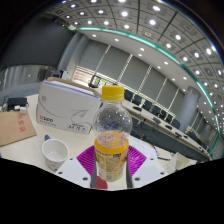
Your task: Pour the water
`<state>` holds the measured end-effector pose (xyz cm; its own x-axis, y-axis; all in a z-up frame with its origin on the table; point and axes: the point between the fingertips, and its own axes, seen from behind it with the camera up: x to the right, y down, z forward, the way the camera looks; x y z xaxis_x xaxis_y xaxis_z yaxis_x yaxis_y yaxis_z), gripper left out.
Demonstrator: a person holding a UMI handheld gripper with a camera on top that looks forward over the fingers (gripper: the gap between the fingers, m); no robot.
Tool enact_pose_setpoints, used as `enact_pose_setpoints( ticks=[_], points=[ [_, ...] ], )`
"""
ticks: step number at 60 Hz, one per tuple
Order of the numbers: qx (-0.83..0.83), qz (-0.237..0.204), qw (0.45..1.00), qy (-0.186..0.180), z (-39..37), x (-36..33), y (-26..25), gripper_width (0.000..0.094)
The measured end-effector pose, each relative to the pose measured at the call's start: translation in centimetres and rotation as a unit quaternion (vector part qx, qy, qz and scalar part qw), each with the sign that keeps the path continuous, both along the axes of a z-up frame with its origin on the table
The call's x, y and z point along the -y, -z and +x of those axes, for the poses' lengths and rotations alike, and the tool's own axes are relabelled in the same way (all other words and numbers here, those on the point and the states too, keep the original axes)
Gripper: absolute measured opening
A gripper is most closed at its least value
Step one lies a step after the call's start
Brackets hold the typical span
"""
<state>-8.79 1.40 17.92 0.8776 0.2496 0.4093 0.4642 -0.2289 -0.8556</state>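
A clear plastic bottle [113, 125] with a yellow cap and a yellow label stands upright between my fingers. My gripper [112, 165] is shut on it, the purple pads [84, 158] pressing the label on both sides. The bottle's base is hidden low between the fingers. A small white paper cup [55, 152] stands on the white table [30, 158], to the left of the bottle and just beside the left finger. What the cup holds cannot be seen.
A large white box [68, 105] sits on the table behind the cup and bottle. A brown paper package [14, 126] lies further left. Rows of desks and dark chairs [160, 110] fill the room beyond.
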Motion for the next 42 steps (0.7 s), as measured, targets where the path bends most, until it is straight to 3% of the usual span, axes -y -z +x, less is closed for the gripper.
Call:
enact_pose_setpoints(
  ticks=[23,30,38,42],
  points=[
    [-0.172,-0.090,0.981,-0.003,1.2,-1.1,11.3,0.0414],
    [-0.189,-0.070,0.980,-0.002,1.4,-1.0,11.7,0.0443],
    [-0.198,-0.086,0.976,0.014,1.7,-0.9,12.0,0.0534],
    [-0.195,-0.103,0.975,0.028,2.2,-0.2,12.3,0.0738]
  ],
)
